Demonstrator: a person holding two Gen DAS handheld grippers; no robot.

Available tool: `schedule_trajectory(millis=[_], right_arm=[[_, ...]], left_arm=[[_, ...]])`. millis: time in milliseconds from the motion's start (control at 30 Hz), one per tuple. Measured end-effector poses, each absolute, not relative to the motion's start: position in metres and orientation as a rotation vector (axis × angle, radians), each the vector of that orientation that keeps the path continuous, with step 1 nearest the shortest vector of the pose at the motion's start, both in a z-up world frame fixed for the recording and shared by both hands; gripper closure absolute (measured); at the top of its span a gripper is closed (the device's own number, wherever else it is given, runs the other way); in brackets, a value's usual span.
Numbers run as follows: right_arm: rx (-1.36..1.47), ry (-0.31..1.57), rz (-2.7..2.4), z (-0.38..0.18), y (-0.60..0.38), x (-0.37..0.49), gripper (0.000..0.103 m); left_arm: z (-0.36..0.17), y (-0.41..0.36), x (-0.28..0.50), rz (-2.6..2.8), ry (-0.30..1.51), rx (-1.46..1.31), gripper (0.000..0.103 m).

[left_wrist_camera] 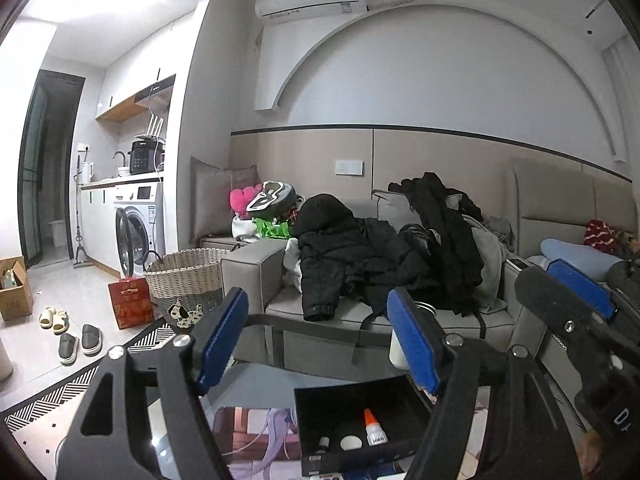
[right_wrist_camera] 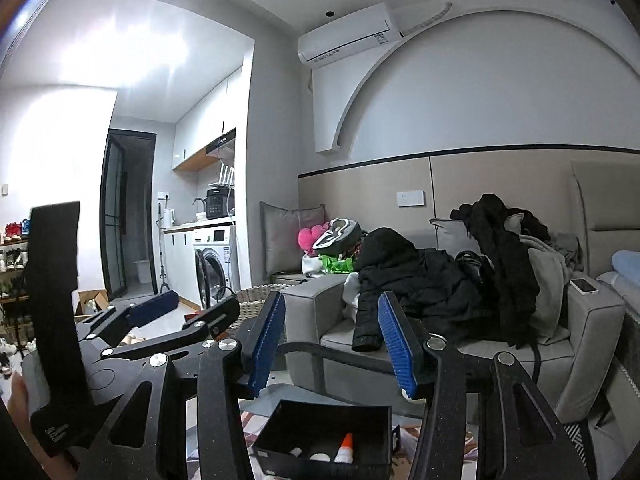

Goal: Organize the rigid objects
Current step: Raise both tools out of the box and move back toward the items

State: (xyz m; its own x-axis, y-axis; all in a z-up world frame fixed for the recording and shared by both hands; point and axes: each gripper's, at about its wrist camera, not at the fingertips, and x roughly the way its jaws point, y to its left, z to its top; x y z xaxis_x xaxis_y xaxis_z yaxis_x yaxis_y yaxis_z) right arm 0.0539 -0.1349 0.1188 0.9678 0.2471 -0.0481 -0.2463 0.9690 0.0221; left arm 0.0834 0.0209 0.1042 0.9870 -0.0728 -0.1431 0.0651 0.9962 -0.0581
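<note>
A black open box (left_wrist_camera: 360, 408) sits on the glass table below both grippers; it also shows in the right wrist view (right_wrist_camera: 332, 424). Inside lie a white glue bottle with an orange cap (left_wrist_camera: 374, 428), a round white lid (left_wrist_camera: 351, 443) and a small dark vial (left_wrist_camera: 323, 442). The glue bottle (right_wrist_camera: 345, 448) shows in the right wrist view too. My left gripper (left_wrist_camera: 320, 344) is open and empty above the box. My right gripper (right_wrist_camera: 334, 344) is open and empty above the box. The right gripper's blue finger (left_wrist_camera: 580, 288) shows at the right of the left wrist view.
A white cup (left_wrist_camera: 400, 344) stands on the table behind the left gripper's right finger. A grey sofa (left_wrist_camera: 256, 272) heaped with dark clothes lies beyond the table. A wicker basket (left_wrist_camera: 184, 280), a red bag (left_wrist_camera: 130, 306) and slippers sit on the floor at the left.
</note>
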Motion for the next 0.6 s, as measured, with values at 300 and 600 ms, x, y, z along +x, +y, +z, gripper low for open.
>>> schedule_trajectory(millis=[300, 600], right_arm=[[-0.003, 0.038, 0.239, 0.121, -0.144, 0.02, 0.038], [0.002, 0.097, 0.238, 0.112, -0.156, 0.011, 0.032]], left_arm=[[0.104, 0.019, 0.053, -0.083, 0.139, -0.049, 0.017], [0.093, 0.024, 0.039, -0.057, 0.155, -0.026, 0.006]])
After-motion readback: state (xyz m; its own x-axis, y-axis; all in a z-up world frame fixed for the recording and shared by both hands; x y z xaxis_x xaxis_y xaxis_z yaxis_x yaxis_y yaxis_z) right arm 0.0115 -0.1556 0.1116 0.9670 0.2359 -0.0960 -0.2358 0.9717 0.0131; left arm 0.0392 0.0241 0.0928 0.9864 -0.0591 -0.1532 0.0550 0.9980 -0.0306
